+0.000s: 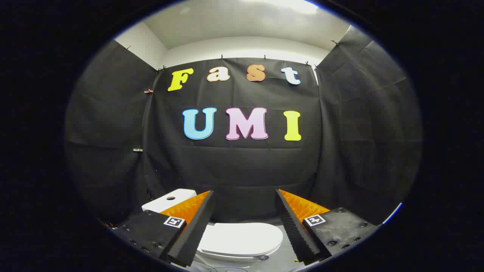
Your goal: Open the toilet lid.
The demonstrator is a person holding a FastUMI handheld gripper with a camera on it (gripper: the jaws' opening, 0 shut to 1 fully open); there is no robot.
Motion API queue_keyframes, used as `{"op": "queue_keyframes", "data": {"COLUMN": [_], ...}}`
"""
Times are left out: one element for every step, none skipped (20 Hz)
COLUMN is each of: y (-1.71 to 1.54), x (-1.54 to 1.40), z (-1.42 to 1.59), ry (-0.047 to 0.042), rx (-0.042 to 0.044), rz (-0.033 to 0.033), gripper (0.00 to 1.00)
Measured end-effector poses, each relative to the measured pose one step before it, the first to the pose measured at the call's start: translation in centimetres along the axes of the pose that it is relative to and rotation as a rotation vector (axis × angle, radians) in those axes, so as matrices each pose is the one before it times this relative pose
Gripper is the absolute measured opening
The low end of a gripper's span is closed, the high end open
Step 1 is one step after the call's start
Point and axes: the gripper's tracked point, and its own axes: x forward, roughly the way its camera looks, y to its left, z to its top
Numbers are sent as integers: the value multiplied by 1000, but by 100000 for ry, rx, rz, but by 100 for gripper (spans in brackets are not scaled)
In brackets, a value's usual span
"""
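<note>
The left finger (193, 223) hides part of the toilet lid (242, 238) and tank (170, 200).

A staged test booth fitted out as a bathroom: black cloth sheets (242, 170) clipped along their upper edge as walls, plain white wall and ceiling (242, 22) above, and a white ceramic toilet (242, 238) with closed lid and tank (170, 199) on a grey floor.
</note>
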Motion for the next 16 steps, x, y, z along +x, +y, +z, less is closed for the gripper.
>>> {"op": "queue_keyframes", "data": {"y": [-18,-51,82,129,54,106,27,78,113,191,110,-14,-35,-97,-114,-27], "x": [-39,-132,-114,-103,-136,-117,-139,-103,-7,-59,-46,7,-37,55,-31,-79], "z": [39,46,80,49,92,188,129,88,28,-78,-55,38,65,37,107,-86], "ry": [146,-7,-183,-154,-186,-262,-246,-101,-106,-32,196,303,164,-97,-43,129], "rx": [151,-89,-226,-386,-229,-88,-33,30,-126,-356,-394,-51,210,333,410,287], "rz": [-151,-160,70,-14,135,40,-160,39,223,275,60,118,-27,-190,-69,42], "gripper": [99,99,99,99,99,99,99,99,99,99,99,99,99,99,99,99]}}
